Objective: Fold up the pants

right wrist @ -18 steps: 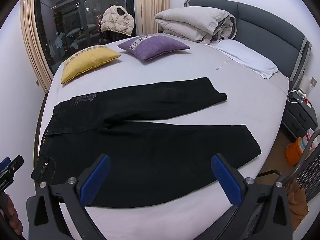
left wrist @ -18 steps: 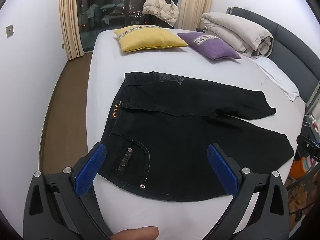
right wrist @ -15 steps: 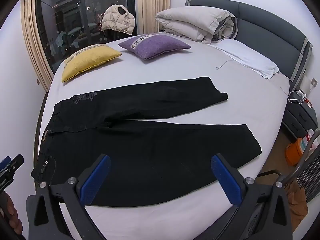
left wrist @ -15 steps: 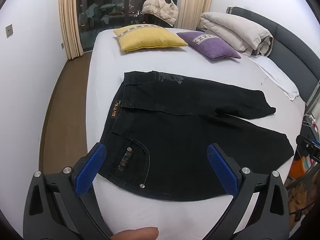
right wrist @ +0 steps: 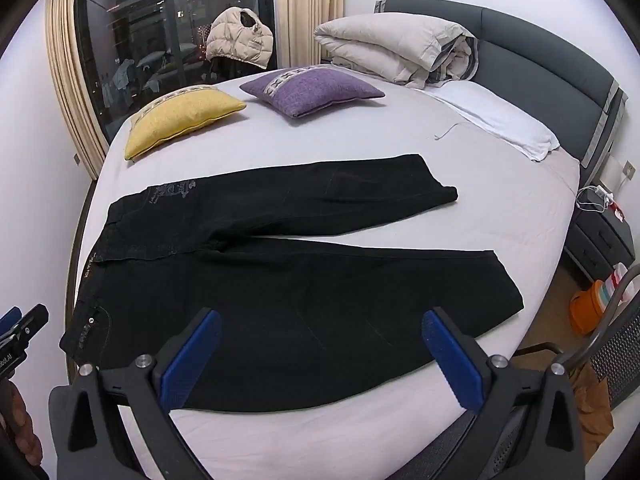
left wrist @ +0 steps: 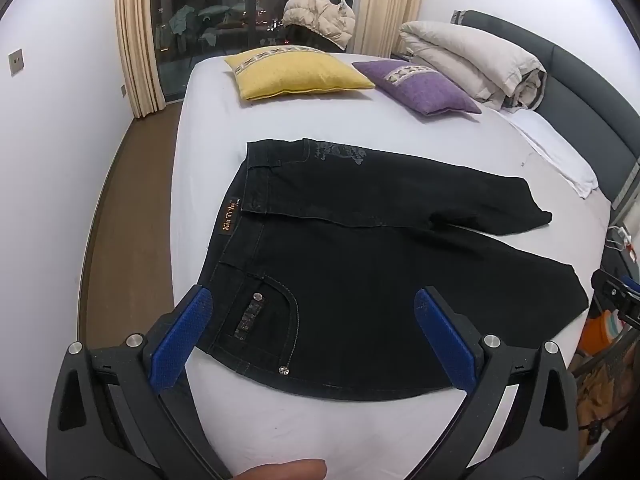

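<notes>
Nothing is folded yet as far as we can judge: the black pants (right wrist: 280, 280) lie spread flat on the bed (right wrist: 500, 208), legs apart, while our left gripper (left wrist: 316, 336) and right gripper (right wrist: 320, 354) hover with fingers released, every fold remaining.

The pants (left wrist: 360, 264) were matt black denim on the bed (left wrist: 208, 128) with its smooth sheet; each claw's pads (right wrist: 188, 360) looked like textured blue rubber.
</notes>
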The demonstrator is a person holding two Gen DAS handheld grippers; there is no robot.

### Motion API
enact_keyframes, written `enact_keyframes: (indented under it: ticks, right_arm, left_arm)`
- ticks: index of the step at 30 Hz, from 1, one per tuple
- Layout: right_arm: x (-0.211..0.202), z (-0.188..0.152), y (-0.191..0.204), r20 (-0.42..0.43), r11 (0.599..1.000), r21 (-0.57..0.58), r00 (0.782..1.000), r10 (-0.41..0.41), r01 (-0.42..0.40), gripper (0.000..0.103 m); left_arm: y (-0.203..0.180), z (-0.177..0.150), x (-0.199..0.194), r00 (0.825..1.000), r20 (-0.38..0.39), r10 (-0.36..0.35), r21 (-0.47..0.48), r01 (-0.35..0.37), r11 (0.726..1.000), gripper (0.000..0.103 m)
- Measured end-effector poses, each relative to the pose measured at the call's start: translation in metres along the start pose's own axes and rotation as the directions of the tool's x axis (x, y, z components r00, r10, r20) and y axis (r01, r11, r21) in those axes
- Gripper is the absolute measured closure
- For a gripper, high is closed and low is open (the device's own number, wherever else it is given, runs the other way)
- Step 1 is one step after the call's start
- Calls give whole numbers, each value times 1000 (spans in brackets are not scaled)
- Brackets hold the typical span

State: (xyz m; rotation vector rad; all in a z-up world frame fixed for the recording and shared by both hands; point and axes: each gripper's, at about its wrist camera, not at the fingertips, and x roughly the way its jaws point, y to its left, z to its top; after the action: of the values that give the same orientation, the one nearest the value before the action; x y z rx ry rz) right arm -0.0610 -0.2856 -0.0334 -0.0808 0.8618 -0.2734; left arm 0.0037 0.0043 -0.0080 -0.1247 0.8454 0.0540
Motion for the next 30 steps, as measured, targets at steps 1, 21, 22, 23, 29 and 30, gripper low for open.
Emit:
enact_keyframes:
  ticks: [1,21,22,23,29,30]
  right_arm:
    - [-1,0,0,2,1000,0,1000,1,-1,0]
    - [-3,-2,3,5,1000,-17,1000,6,-6,0]
    - [-3,-2,3,6,1000,-17,1000,6,-6,0]
    - [-3,-2,3,6,1000,-17,1000,6,-5,0]
    - [-4,-2,3,6,1000,-18,1000,8,-8,0]
    - [-4,-2,3,7,1000,-18,1000,7,-7,0]
  left_arm:
    - [0,0,0,1000,0,-1,0,1,1000,0]
    - [0,-3,1,1000,-1,-5,3,5,1000,0]
    - [-1,-2,0,1000,-1,-5,4,5,1000,0]
    - [-1,-2,0,1000,-2,-4,4,4,1000,0]
    - [-3,-2,-1,1000,-4,-6,8,6,1000,0]
    - [-3,-2,-1,1000,-4,-6,7,6,1000,0]
